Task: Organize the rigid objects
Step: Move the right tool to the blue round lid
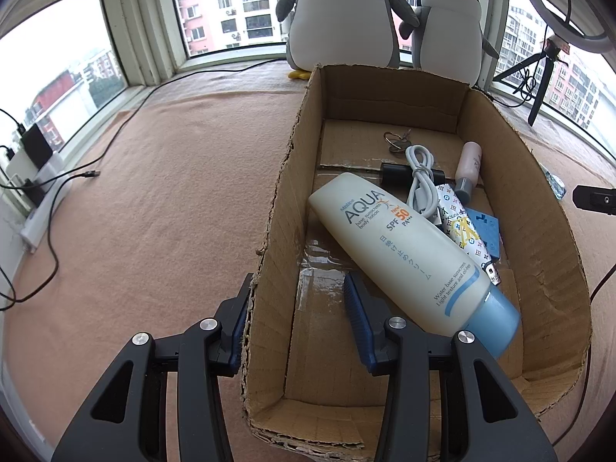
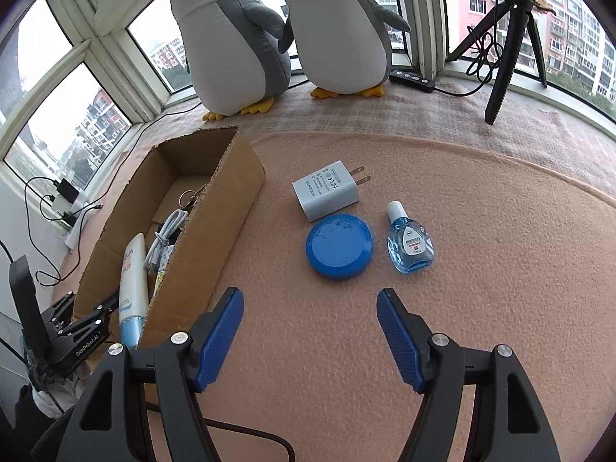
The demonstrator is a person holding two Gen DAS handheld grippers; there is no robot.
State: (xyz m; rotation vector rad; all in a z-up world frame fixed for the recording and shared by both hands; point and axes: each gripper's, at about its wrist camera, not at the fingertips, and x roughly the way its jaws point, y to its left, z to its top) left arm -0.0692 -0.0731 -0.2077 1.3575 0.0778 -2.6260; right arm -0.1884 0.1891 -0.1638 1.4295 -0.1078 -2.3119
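Observation:
A torn cardboard box (image 1: 539, 238) holds a cream sunscreen tube (image 1: 404, 250) with a blue cap, a white cable (image 1: 421, 181), keys (image 1: 396, 140), a small pink bottle (image 1: 467, 169) and a patterned lighter (image 1: 462, 227). My left gripper (image 1: 298, 308) is open and straddles the box's left wall, one finger outside and one inside beside the tube. On the blanket right of the box (image 2: 192, 238) lie a white charger plug (image 2: 327, 194), a blue round lid (image 2: 338, 246) and a blue eye-drop bottle (image 2: 410, 244). My right gripper (image 2: 310, 308) hovers open just short of them, holding nothing.
Two plush penguins (image 2: 231, 38) stand behind the box by the window. A black tripod (image 2: 512, 38) and a switch bar (image 2: 412, 77) sit at the back right. Cables and a power strip (image 1: 42, 208) run along the left sill. Pink blanket (image 1: 154, 211) covers the surface.

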